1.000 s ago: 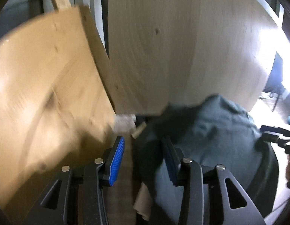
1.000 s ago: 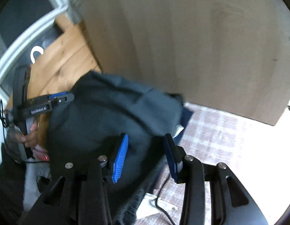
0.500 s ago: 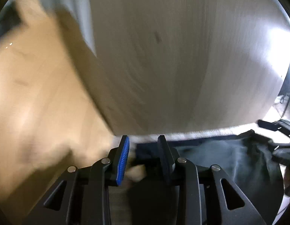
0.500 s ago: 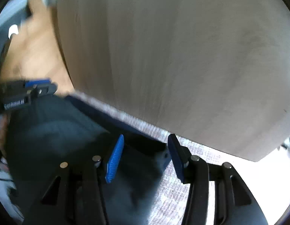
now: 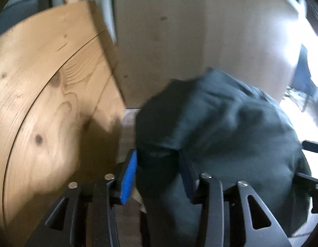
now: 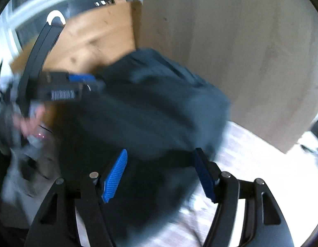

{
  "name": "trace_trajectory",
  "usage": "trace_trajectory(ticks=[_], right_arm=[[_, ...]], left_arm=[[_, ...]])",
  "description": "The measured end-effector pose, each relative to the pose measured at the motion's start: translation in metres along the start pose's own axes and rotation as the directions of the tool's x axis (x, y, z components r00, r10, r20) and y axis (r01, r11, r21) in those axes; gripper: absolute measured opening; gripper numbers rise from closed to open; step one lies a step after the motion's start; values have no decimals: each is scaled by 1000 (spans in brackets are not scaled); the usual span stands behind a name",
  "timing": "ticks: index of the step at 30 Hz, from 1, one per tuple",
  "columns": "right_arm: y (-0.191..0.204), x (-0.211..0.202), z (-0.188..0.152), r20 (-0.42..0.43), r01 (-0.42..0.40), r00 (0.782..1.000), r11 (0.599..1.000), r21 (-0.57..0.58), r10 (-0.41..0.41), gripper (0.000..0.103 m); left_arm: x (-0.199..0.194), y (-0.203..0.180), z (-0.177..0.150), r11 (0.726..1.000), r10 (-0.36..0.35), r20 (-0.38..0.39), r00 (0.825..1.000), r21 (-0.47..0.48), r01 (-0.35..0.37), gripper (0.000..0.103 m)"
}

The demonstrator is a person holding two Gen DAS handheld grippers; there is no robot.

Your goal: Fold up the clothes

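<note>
The garment (image 5: 220,123) is bunching between both half-parted tools (image 5: 157,175) (image 6: 159,170); whether they are pinching it is unclear, so it may be slipping.

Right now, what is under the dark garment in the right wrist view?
Beside the dark garment, a pale checked cloth shows at its right edge and seems to continue under it. How far it reaches, and anything else beneath, is covered by the fabric.

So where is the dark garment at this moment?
The dark garment is bunched up between both grippers: in the left wrist view it fills the lower right, with a fold between the left gripper fingers, in front of the pale wooden panel.
</note>
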State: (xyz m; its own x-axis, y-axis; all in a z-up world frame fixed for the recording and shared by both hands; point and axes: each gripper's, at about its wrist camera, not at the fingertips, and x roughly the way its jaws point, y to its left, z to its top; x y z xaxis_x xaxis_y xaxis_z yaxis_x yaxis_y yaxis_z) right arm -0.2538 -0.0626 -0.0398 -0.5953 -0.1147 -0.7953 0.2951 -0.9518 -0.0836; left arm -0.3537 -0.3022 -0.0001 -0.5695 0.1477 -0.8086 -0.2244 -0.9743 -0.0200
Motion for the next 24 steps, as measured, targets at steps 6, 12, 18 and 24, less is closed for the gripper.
trace_trajectory(ticks=[6,12,18,24], right_arm=[[-43,-53,-15,36,35,998,983,178,-42,65],[-23,-76,-58,7,1,1000,949,316,-3,71],[-11,-92,-93,-54,52,998,924,378,-34,71],[0,-113,-121,-80,176,984,908,379,-158,71]], left_arm=[[-79,12,-10,999,16,87,996,-43,-12,58],[-128,-37,-88,996,-92,61,994,3,92,78],[-143,-107,-167,991,-61,-71,996,113,69,78],[-153,-121,-200,997,-81,-163,983,-17,80,78]])
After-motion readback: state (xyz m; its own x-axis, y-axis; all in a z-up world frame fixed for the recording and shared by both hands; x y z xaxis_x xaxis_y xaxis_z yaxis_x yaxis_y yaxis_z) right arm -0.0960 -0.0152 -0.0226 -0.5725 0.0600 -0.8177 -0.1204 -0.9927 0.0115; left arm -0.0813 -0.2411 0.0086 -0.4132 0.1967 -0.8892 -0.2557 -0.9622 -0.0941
